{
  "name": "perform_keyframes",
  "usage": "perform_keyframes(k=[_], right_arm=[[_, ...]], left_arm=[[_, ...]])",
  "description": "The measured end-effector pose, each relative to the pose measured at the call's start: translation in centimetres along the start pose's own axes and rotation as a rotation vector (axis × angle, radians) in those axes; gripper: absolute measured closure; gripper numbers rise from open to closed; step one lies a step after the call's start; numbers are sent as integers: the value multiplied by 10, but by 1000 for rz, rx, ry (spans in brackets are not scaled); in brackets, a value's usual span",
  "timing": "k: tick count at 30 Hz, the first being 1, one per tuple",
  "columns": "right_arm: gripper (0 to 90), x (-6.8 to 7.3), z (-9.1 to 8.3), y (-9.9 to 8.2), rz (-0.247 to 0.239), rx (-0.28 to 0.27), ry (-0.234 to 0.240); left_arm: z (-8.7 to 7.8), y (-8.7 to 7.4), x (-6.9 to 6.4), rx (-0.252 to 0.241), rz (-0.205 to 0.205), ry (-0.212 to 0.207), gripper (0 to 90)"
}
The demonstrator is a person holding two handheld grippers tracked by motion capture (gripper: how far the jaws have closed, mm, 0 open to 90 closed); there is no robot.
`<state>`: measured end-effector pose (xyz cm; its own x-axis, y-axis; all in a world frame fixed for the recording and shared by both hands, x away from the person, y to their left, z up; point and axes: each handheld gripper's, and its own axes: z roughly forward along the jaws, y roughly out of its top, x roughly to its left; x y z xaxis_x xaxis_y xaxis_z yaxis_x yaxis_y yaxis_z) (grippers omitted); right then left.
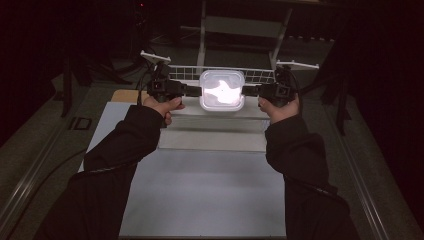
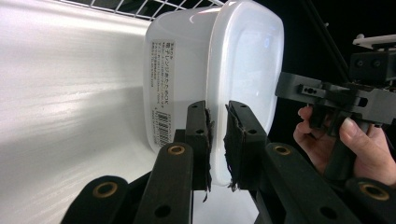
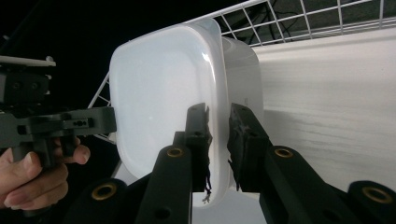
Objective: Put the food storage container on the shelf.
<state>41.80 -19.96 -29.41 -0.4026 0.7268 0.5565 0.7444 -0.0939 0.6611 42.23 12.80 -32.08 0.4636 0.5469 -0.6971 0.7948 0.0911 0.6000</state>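
In front of the wire rack (image 1: 220, 74), a lidded white container (image 1: 222, 90) sits between the two grippers. The left gripper (image 1: 192, 90) clamps its lid rim from one side, the right gripper (image 1: 251, 91) from the opposite side, both equally near, jaws pinched on the rim.

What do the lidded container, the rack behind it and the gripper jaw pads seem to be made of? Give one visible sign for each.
Container: probably translucent plastic, smooth and slightly glossy; light glows through its lid and walls.
Rack: likely white-coated metal wire; thin rods crossing in a grid.
Pads: apparently dark fabric or foam, matte; frayed threads hang from the edges.
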Motion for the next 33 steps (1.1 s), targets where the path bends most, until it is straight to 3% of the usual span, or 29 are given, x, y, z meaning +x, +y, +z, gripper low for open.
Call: perform_keyframes(k=[7,33], right_arm=[[772,-3,4,4,3,-8,-11],[696,-13,31,20,16,-18,-74]], left_arm=[[5,4,1,-30,16,19,766],[21,6,13,-74,-15,29,615]])
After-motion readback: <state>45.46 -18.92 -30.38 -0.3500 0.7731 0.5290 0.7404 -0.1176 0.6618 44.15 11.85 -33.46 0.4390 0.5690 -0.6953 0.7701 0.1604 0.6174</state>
